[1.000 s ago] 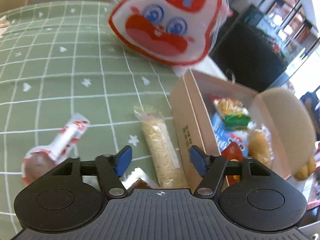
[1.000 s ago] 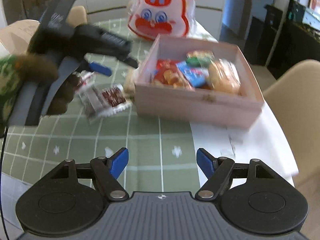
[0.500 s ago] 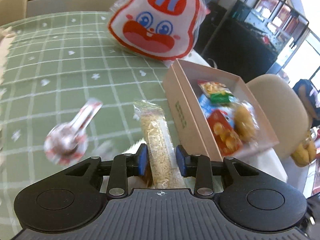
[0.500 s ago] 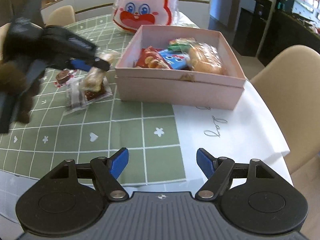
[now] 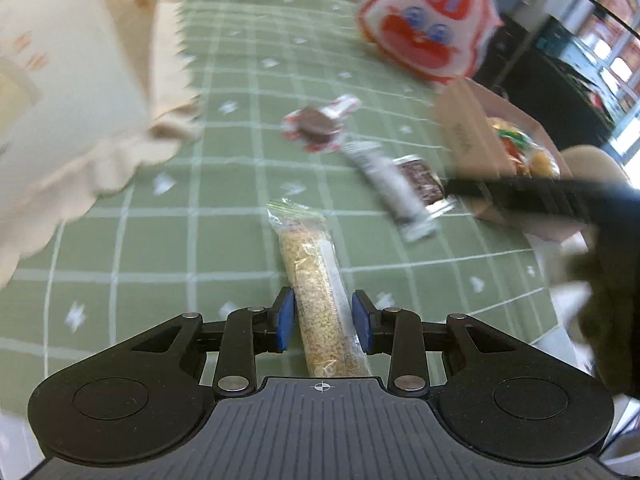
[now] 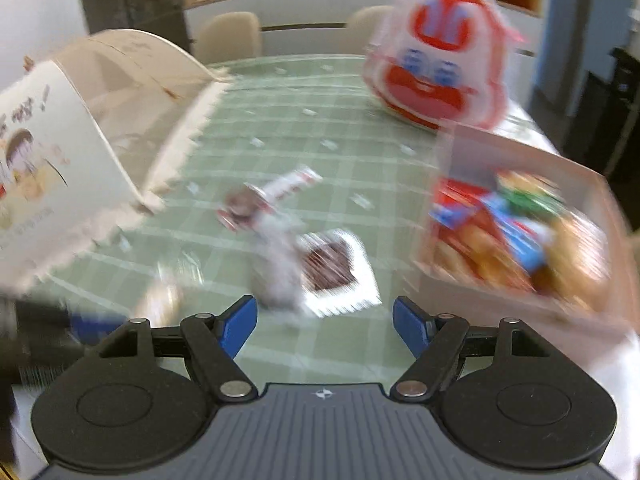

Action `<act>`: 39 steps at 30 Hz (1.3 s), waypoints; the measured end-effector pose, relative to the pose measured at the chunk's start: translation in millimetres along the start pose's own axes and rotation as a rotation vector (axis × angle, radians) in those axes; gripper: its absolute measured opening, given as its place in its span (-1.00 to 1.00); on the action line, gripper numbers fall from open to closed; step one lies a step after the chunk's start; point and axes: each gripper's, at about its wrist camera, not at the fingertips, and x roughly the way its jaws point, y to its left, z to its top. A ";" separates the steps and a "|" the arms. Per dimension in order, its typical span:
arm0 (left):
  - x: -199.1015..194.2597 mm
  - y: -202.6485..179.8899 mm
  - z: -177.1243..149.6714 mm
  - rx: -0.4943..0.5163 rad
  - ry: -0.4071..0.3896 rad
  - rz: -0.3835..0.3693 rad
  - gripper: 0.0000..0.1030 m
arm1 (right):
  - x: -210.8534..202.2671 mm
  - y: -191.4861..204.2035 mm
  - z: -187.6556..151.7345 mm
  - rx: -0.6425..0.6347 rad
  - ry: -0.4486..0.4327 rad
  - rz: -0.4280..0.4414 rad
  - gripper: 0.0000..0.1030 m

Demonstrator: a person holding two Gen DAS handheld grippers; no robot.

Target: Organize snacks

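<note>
Our left tongs (image 5: 323, 322) were clamped on a long clear packet of grain bar (image 5: 316, 276), its near part between the blue pads (image 5: 285, 317) and the rest jutting forward over the green checked tabletop (image 5: 160, 240). Our right tongs (image 6: 324, 320) stood spread wide with nothing between their pads, above the same tabletop. Ahead of them lay a small dark-printed square packet (image 6: 334, 268) with a blurred pale packet (image 6: 276, 264) just beside it on the left, and farther back a red-and-white wrapper with a brown round sweet (image 6: 256, 204). From the left wrist view those three lay in a loose line running toward the pink cardboard box (image 5: 472, 136), the dark packet closest to the box wall. The box sat at the right, open on top and holding several bright snack bags; we could not tell them apart through the blur. Behind it stood a big white-and-red bag with a cartoon face (image 6: 436, 56). At the far left a cream box with a frilled edge (image 6: 80, 128) rose from the tabletop.
</note>
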 end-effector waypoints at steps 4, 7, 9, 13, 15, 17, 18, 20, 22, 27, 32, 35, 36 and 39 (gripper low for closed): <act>-5.2 10.7 -10.1 -0.029 -0.005 0.006 -0.32 | 46.7 35.1 30.3 -0.024 -0.023 -0.010 0.47; -6.9 13.3 -14.1 -0.033 -0.010 0.002 -0.32 | 86.1 62.8 41.2 -0.107 -0.009 -0.033 0.38; -7.8 15.3 -16.6 -0.039 -0.013 -0.008 -0.33 | 104.0 76.2 40.9 -0.174 -0.006 -0.056 0.24; -7.9 17.6 -17.7 -0.046 -0.022 -0.021 -0.33 | 119.3 86.1 40.9 -0.228 -0.026 -0.120 0.24; -6.8 18.8 -17.2 -0.050 -0.025 -0.027 -0.33 | 117.7 80.5 44.1 -0.205 -0.033 -0.115 0.27; -6.2 18.6 -16.5 -0.047 -0.025 -0.026 -0.33 | 117.0 72.8 48.5 -0.169 -0.041 -0.083 0.32; -5.9 18.2 -16.6 -0.046 -0.025 -0.024 -0.33 | 118.2 69.4 51.3 -0.148 -0.039 -0.070 0.34; -6.0 17.9 -17.6 -0.045 -0.027 -0.020 -0.33 | 125.2 61.4 56.4 -0.092 -0.012 -0.051 0.30; -6.1 18.3 -17.8 -0.048 -0.027 -0.020 -0.33 | 130.1 55.4 60.1 -0.053 0.029 -0.028 -0.01; -5.8 20.6 -17.6 -0.070 -0.030 -0.029 -0.33 | 91.0 55.7 54.6 -0.070 0.020 0.044 -0.12; -5.5 20.8 -17.4 -0.093 -0.029 -0.023 -0.33 | 17.2 43.4 22.9 -0.143 -0.024 0.114 -0.12; -3.2 18.0 -14.5 -0.101 -0.015 -0.027 -0.33 | -16.5 29.3 -5.8 -0.209 -0.023 0.092 -0.12; -1.4 15.8 -13.5 -0.100 -0.004 -0.042 -0.33 | -23.9 24.7 -15.5 -0.230 -0.016 0.077 -0.12; 4.8 2.9 -12.7 -0.083 0.022 -0.088 -0.33 | -40.0 11.1 -45.9 -0.276 0.014 0.000 -0.12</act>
